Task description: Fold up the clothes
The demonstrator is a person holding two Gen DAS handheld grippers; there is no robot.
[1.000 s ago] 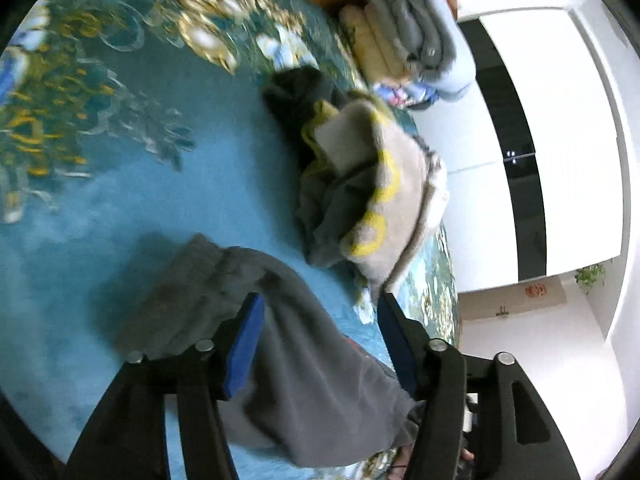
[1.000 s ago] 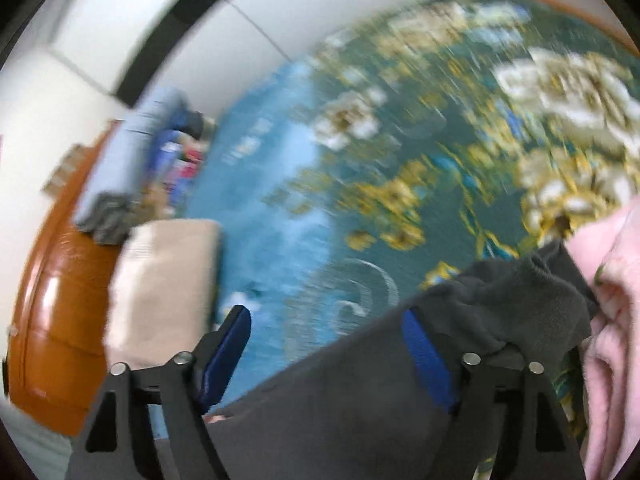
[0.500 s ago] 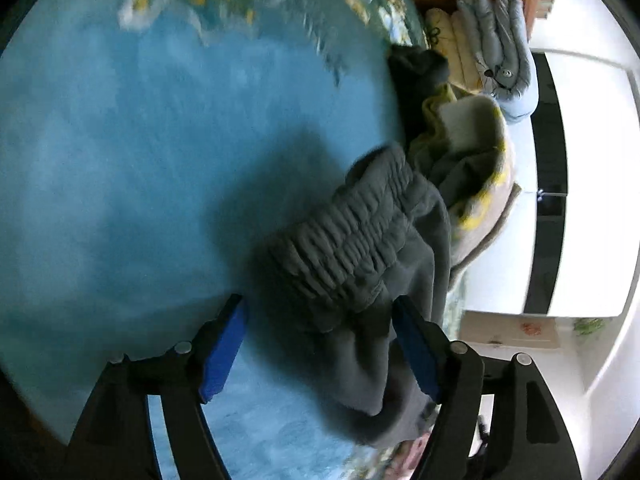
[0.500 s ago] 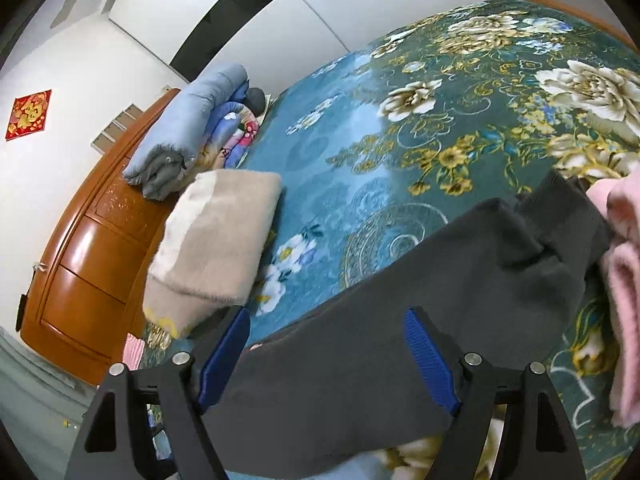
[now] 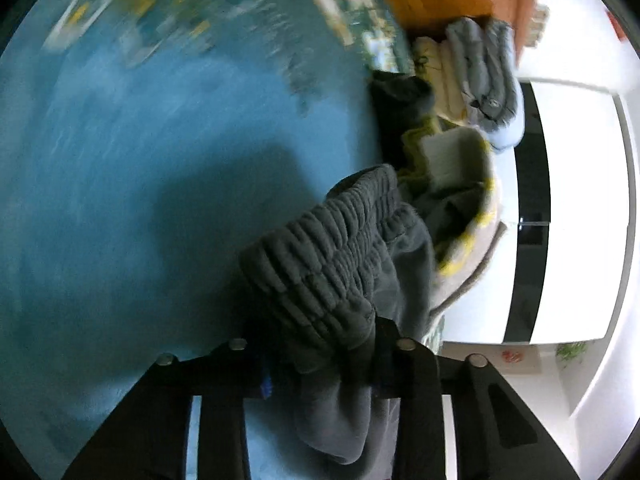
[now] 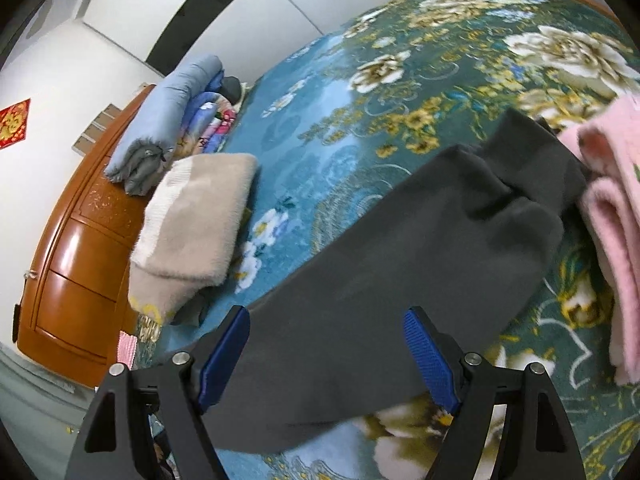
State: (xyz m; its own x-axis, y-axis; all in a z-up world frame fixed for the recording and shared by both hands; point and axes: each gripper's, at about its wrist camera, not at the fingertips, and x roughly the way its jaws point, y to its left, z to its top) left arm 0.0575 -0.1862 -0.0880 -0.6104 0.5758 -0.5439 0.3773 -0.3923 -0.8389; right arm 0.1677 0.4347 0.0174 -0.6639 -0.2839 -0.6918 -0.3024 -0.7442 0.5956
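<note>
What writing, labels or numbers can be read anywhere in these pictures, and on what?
No text can be read.
Red diamond wall hanging: gold figure, too small to read.
Small red sign on the wall: blurred, unreadable.
Grey sweatpants, beige sweater, pink garment: no label showing.

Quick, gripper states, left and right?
Left gripper: shut on the ribbed waistband of the dark grey fleece trousers.
Right gripper: open, fingers either side of the trouser leg.
</note>
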